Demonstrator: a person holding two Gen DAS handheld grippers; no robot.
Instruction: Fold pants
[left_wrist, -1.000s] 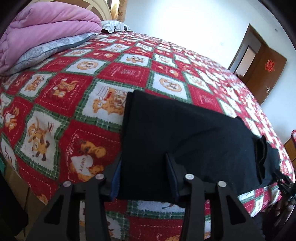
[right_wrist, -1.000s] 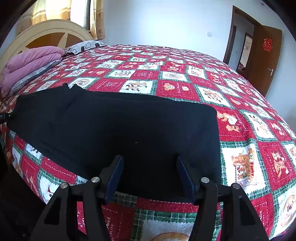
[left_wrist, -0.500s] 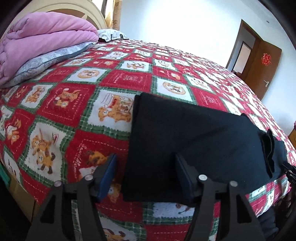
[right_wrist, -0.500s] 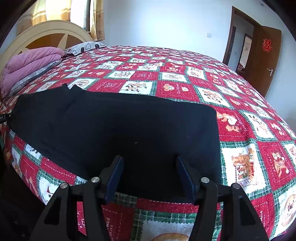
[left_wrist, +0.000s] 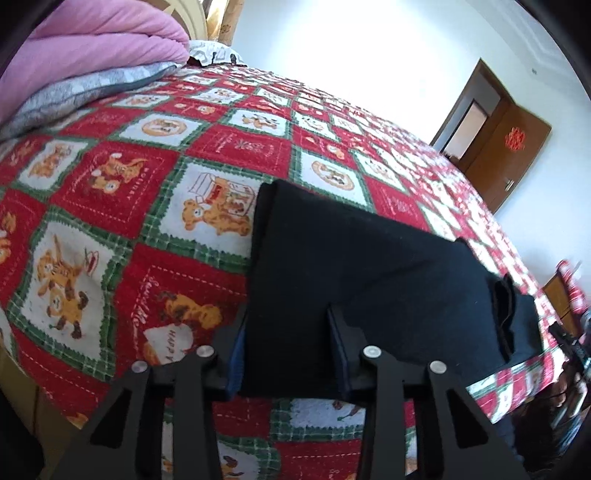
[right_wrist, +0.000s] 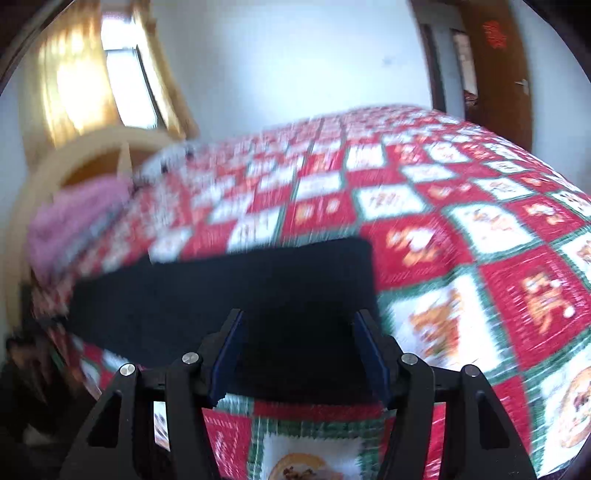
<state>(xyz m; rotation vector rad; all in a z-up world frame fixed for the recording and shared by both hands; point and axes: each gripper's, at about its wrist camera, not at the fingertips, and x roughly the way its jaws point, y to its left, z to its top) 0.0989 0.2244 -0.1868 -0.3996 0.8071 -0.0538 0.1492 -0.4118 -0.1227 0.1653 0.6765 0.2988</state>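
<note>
Left wrist view
Pants (left_wrist: 354, 280): black, lying flat near the bed's front edge on the quilt (left_wrist: 122, 192); one straight end faces left, and a bunched, layered fold shows at the far right.
Left gripper (left_wrist: 286, 332): low at the near edge of the pants, jaws spread. The right finger lies on top of the cloth; the left finger runs along the cloth's left edge, touching or just beside it. Nothing is pinched.
Quilt: red, white and green squares with bear pictures, covering the whole bed.
Blanket (left_wrist: 92, 44): pink, folded, at the upper left, resting on a grey pillow (left_wrist: 74, 96).
Door (left_wrist: 506, 147): brown, open, with a red ornament, at the far right wall.
Far right edge: a dark shape near the pants' end, too small to tell what it is.

Right wrist view (blurred)
Pants (right_wrist: 229, 291): a dark band across the near part of the quilt (right_wrist: 480, 229), its right end squared off just past the right finger.
Right gripper (right_wrist: 297, 332): jaws spread wide over the near edge of the pants, blue pads facing inward. Whether the fingers touch the cloth cannot be told; nothing is pinched.
Blanket (right_wrist: 70, 221): pink smear at the left, below the headboard (right_wrist: 74, 155).
Window (right_wrist: 125, 85): bright, with a yellow curtain, upper left.
Door (right_wrist: 495, 62): dark brown, upper right.
</note>
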